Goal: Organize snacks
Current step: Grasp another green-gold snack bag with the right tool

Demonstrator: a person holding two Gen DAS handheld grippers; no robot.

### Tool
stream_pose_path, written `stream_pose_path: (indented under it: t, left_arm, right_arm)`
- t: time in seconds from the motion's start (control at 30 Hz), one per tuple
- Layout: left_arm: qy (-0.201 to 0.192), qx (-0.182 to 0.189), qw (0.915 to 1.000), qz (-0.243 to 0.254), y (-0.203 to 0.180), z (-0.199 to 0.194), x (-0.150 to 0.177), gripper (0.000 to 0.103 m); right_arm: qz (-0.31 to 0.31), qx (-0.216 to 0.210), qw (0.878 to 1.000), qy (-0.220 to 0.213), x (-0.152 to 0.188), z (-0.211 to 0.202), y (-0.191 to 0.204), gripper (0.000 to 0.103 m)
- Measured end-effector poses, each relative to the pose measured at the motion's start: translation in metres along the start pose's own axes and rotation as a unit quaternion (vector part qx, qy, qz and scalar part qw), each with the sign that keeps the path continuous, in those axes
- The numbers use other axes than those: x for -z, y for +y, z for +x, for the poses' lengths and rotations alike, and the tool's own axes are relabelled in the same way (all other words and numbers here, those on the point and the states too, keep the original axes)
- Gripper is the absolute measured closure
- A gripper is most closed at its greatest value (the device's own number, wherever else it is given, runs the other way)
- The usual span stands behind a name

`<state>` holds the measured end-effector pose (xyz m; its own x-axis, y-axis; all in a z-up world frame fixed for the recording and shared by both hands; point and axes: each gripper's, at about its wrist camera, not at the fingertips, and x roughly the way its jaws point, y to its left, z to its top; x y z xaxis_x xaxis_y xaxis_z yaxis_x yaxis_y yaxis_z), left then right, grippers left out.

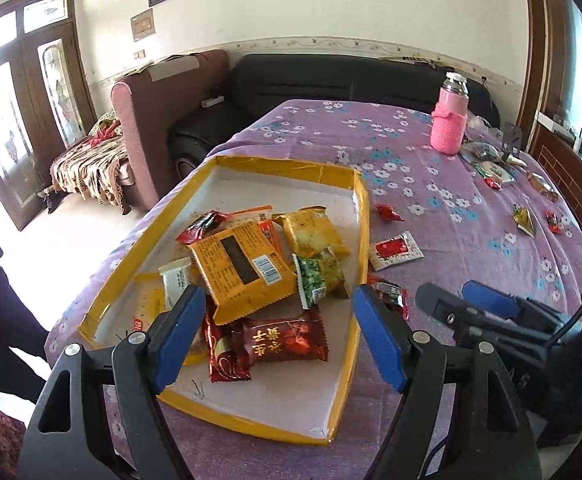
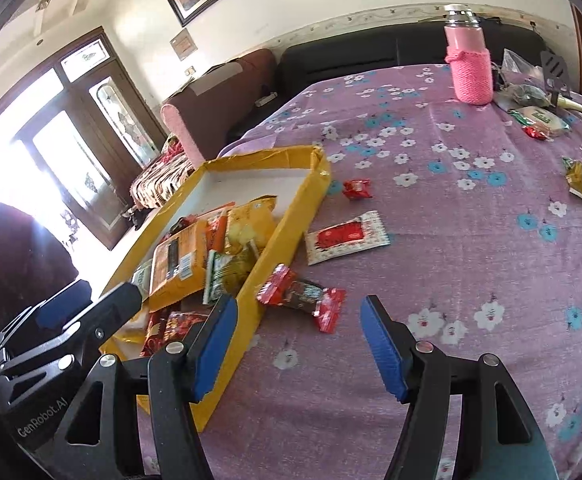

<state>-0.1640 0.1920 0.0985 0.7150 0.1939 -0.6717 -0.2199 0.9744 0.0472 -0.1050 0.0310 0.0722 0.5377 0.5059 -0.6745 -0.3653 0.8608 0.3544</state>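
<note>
A shallow yellow-rimmed tray (image 1: 283,168) (image 2: 291,216) on the purple flowered tablecloth holds several snack packets, among them an orange packet (image 1: 243,268) and a dark red packet (image 1: 287,340). My left gripper (image 1: 279,312) is open and empty, hovering over the tray's near end. My right gripper (image 2: 299,320) is open and empty, just short of a red and black packet (image 2: 303,296) lying on the cloth beside the tray's right wall. A white and red sachet (image 2: 345,238) (image 1: 395,250) and a small red candy (image 2: 357,189) (image 1: 387,213) lie farther out.
A pink knit-covered bottle (image 1: 449,120) (image 2: 471,68) stands at the far right of the table. More loose snacks (image 2: 581,180) and clutter (image 1: 491,160) lie near the right edge. A black sofa (image 1: 331,80) is behind the table.
</note>
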Motion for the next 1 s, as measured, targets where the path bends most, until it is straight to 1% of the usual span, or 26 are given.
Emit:
stream_pose_path:
  t: [0.13,0.37,0.5,0.6,0.63,0.73,0.77,0.83,0.93,1.0]
  left_arm:
    - [0.0,0.002,1.0,0.009,-0.009,0.0,-0.001,0.026]
    - [0.011,0.006,0.9996,0.024,-0.022,0.005,-0.001,0.026]
    - [0.016,0.025,0.9993,0.024,-0.027,0.005,-0.003,0.026]
    - [0.014,0.055,0.9982,0.02,-0.031,0.001,-0.004,0.026]
    - [0.014,0.065,0.9976,0.019,-0.033,0.001,-0.004,0.026]
    - [0.014,0.092,0.9955,0.018,-0.04,0.002,-0.004,0.026]
    - [0.017,0.1,0.9948,0.016,-0.043,0.004,-0.003,0.026]
    - [0.022,0.107,0.9939,0.014,-0.046,0.007,-0.002,0.026]
    - [0.035,0.114,0.9928,0.013,-0.05,0.012,-0.001,0.026]
    - [0.04,0.115,0.9925,0.01,-0.049,0.014,-0.001,0.026]
  right_arm:
    - [0.008,0.008,1.0,-0.006,-0.005,-0.004,-0.014,0.037]
    - [0.031,0.022,0.999,-0.016,-0.008,-0.014,-0.046,0.037]
    - [0.045,0.035,0.998,-0.017,-0.008,-0.021,-0.07,0.037]
    - [0.062,0.056,0.996,-0.022,-0.009,-0.034,-0.102,0.037]
    - [0.074,0.069,0.995,-0.027,-0.011,-0.04,-0.118,0.037]
    - [0.121,0.116,0.985,-0.045,-0.02,-0.061,-0.172,0.036]
    - [0.141,0.132,0.98,-0.055,-0.025,-0.069,-0.193,0.036]
    - [0.169,0.155,0.971,-0.065,-0.035,-0.077,-0.225,0.035]
    - [0.181,0.166,0.967,-0.07,-0.054,-0.077,-0.254,0.035]
    - [0.184,0.177,0.965,-0.065,-0.064,-0.068,-0.264,0.035]
